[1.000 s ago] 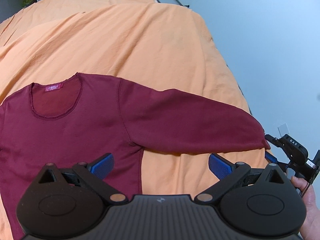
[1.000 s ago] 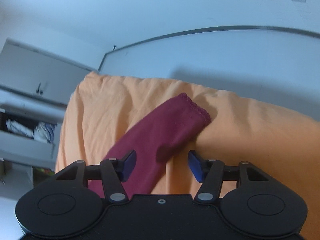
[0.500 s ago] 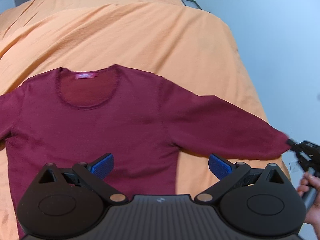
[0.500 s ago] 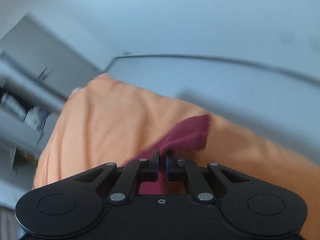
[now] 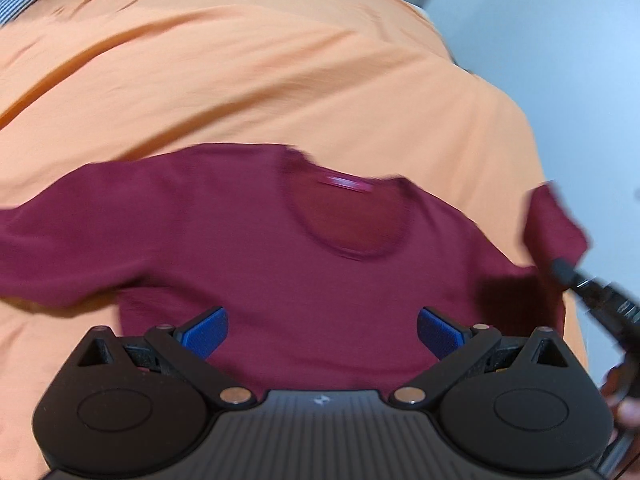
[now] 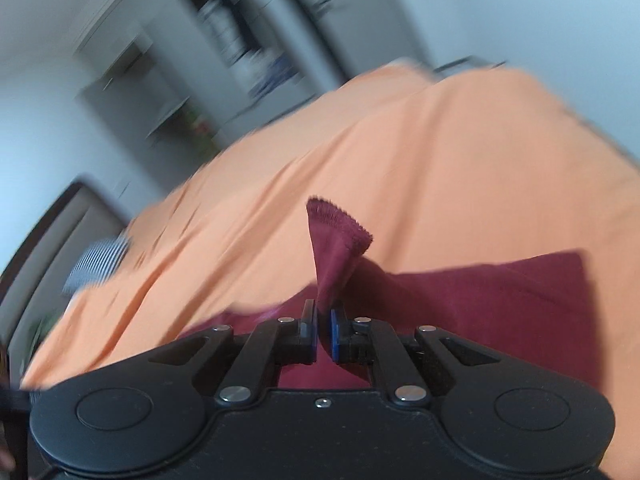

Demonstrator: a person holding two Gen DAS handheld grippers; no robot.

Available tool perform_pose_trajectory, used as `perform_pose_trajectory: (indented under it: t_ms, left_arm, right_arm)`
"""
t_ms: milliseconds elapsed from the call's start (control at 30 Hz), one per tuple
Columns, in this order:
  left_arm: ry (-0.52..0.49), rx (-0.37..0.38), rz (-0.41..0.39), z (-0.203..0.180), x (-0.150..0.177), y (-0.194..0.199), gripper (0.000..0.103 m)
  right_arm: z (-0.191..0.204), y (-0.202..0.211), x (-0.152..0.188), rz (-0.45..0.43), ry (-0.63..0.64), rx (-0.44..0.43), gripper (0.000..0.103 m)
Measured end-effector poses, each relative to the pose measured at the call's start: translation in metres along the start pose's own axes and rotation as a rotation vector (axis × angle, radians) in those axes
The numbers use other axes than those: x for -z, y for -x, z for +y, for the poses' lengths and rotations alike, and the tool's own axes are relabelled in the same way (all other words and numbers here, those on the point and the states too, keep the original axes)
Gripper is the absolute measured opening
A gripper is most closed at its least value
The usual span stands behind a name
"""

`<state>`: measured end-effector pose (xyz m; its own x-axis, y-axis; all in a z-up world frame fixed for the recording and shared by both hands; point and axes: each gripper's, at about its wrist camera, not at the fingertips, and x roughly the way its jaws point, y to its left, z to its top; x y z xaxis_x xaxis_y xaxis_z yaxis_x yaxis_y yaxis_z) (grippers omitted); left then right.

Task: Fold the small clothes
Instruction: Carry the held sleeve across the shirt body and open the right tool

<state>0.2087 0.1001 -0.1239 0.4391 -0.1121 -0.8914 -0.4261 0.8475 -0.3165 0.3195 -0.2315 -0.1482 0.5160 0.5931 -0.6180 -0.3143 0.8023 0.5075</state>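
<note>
A dark red long-sleeved shirt (image 5: 320,264) lies face up on an orange bedcover (image 5: 280,80), with a pink label at the neckline (image 5: 350,184). My left gripper (image 5: 322,334) hovers open over the shirt's chest, nothing between its blue pads. My right gripper (image 6: 323,330) is shut on the sleeve cuff (image 6: 336,236), which stands up from the jaws. In the left wrist view that sleeve (image 5: 554,224) is lifted and folded inward at the right, with the right gripper (image 5: 560,270) pinching it. The other sleeve (image 5: 48,256) stretches out to the left.
The bed's right edge (image 5: 536,152) drops to a pale floor (image 5: 560,40). A striped cloth (image 6: 96,260) lies at the far end of the bed. Blurred grey shelves and cupboards (image 6: 224,52) stand beyond. A hand (image 5: 624,400) holds the right gripper.
My right gripper closed on the cuff, then lifted it and carried the sleeve inward over the shirt. My left gripper stayed open while its view swung across the shirt's chest.
</note>
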Motion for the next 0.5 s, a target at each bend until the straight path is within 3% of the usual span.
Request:
perform_pose_trajectory:
  t_ms: [133, 267, 400, 500]
  left_arm:
    - [0.082, 0.001, -0.012, 0.05, -0.002, 0.003, 0.102]
    - [0.093, -0.006, -0.003, 0.069, 0.001, -0.006, 0.103]
    - [0.095, 0.012, 0.019, 0.063, 0.002, -0.025, 0.102]
    - [0.096, 0.046, 0.047, 0.053, -0.003, -0.044, 0.102]
  right_arm:
    - [0.062, -0.06, 0.029, 0.107, 0.067, -0.072, 0.006]
    - [0.102, -0.093, 0.061, 0.2, 0.14, -0.107, 0.007]
    - [0.114, -0.107, 0.085, 0.282, 0.23, -0.082, 0.031]
    - [0.096, -0.079, 0.097, 0.283, 0.251, -0.078, 0.037]
